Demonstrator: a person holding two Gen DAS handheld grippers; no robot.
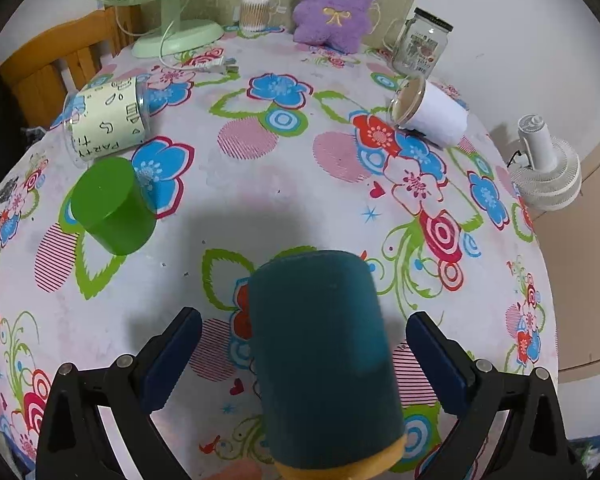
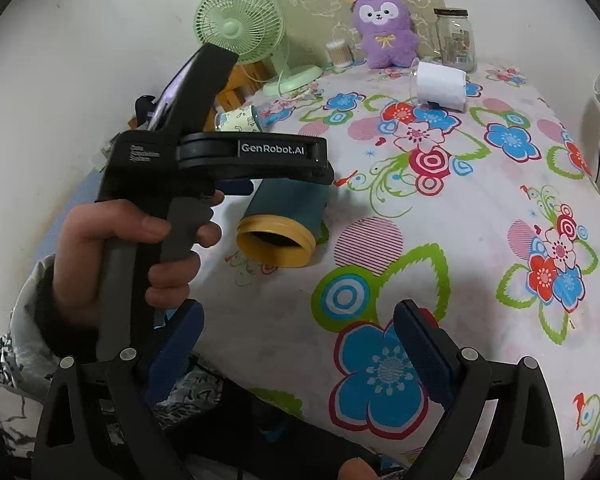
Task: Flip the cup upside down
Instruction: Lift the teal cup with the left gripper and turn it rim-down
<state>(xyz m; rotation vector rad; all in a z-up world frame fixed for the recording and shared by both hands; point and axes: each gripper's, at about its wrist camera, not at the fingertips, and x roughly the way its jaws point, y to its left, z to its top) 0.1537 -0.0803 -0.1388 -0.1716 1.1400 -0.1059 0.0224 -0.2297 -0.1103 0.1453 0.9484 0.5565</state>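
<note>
A dark teal cup with a yellow rim lies on its side on the flowered tablecloth, its base pointing away from my left gripper. My left gripper is open, its fingers on either side of the cup with gaps on both sides. In the right wrist view the same cup lies with its yellow mouth toward the camera, under the left gripper body. My right gripper is open and empty near the table's front edge.
A green cup stands upside down at the left. A patterned cup and a white cup lie on their sides. A green fan, purple plush toy, glass jar and white fan stand around the table's far edges.
</note>
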